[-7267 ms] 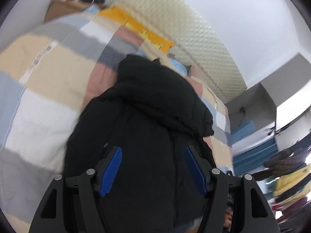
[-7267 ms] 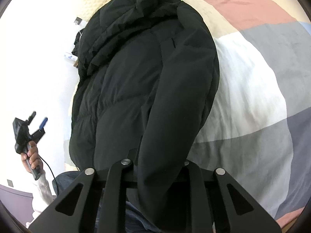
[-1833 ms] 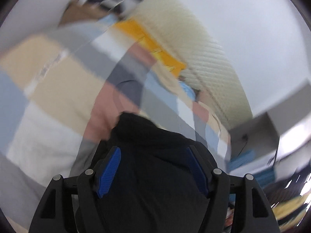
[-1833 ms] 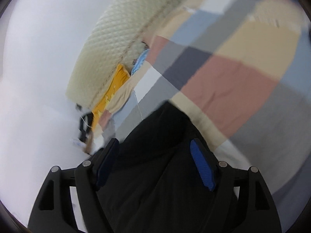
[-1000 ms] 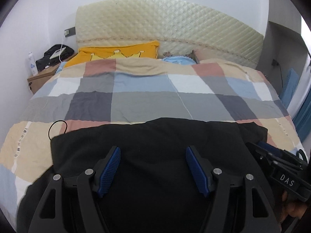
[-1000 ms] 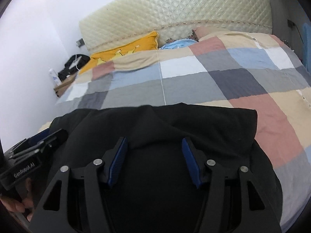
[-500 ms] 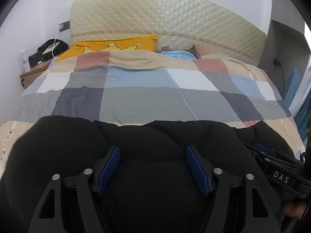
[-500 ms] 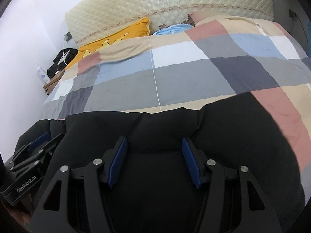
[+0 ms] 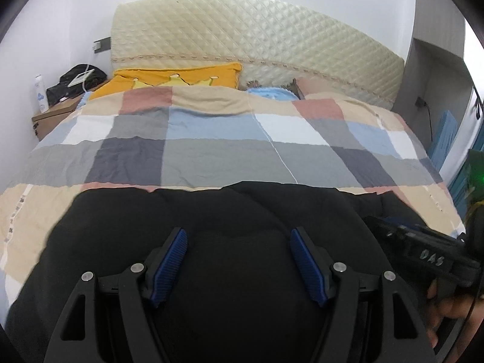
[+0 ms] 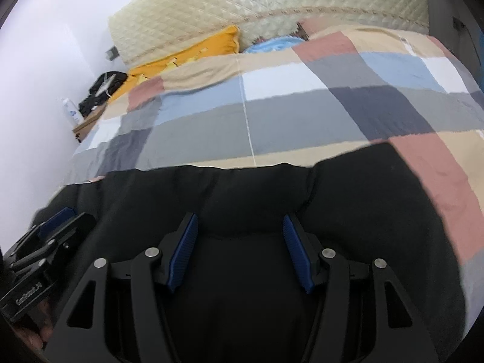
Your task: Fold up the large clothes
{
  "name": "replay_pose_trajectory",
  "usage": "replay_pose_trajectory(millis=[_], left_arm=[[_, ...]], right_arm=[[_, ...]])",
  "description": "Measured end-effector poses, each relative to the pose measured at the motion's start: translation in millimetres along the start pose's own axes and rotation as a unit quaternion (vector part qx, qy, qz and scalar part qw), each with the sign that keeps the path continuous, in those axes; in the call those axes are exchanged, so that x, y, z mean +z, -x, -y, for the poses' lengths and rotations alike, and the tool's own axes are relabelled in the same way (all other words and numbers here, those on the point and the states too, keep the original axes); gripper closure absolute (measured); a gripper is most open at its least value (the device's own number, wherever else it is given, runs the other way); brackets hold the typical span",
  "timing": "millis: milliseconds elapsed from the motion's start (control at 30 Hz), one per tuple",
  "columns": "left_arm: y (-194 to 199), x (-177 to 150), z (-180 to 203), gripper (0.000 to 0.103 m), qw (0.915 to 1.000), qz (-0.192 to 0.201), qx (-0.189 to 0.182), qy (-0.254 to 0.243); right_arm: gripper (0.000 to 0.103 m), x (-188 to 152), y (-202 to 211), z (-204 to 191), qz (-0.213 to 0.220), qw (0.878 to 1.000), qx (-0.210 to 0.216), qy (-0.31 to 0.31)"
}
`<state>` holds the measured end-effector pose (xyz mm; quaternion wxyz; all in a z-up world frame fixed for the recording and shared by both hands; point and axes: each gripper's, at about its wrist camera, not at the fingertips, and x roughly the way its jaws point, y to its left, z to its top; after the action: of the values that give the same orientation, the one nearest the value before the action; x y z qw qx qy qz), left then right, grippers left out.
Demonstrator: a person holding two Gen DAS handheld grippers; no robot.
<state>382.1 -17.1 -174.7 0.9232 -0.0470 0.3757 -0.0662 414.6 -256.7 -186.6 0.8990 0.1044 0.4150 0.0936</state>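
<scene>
While the checked quilt (image 9: 211, 157) covers the bed, the black coat (image 9: 242, 272) lies bunched across its near end. Both the left gripper (image 9: 239, 236) and right gripper (image 10: 240, 220) hover over it, jaws apart, blue pads (image 10: 183, 251) seemingly not pinching fabric.

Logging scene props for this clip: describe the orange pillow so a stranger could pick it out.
Start at the cream quilted headboard. Below its left end, an orange pillow lies above the checked duvet. The blue cushion beside it is smaller.
</scene>
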Motion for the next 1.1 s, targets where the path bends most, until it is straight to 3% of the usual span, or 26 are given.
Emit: replay_pose_trajectory(millis=[333, 433, 567, 1100], left_arm=[[56.6, -7.8, -20.2, 0.033, 0.9979, 0.04, 0.035, -0.038], [53.9, -16.6, -33.4, 0.033, 0.9983, 0.027, 0.042, -0.031], [47.2, -34.7, -44.8, 0.033, 0.999, 0.025, 0.019, -0.033], [23.1, -47.4, -51.6, 0.027, 0.9997, 0.019, -0.006, -0.011]], right_arm=[[0.044, -15.0, 48.4, 23.8, 0.022, 0.999, -0.024, 0.03], [0.043, -20.3, 48.8, 34.2, 0.02, 0.999, -0.027, 0.028], [0.043, -30.4, 44.0, 43.6, 0.032, 0.997, -0.055, 0.045], [0.041, -46.3, 14.2, 65.9, 0.023, 1.0, -0.019, 0.005]])
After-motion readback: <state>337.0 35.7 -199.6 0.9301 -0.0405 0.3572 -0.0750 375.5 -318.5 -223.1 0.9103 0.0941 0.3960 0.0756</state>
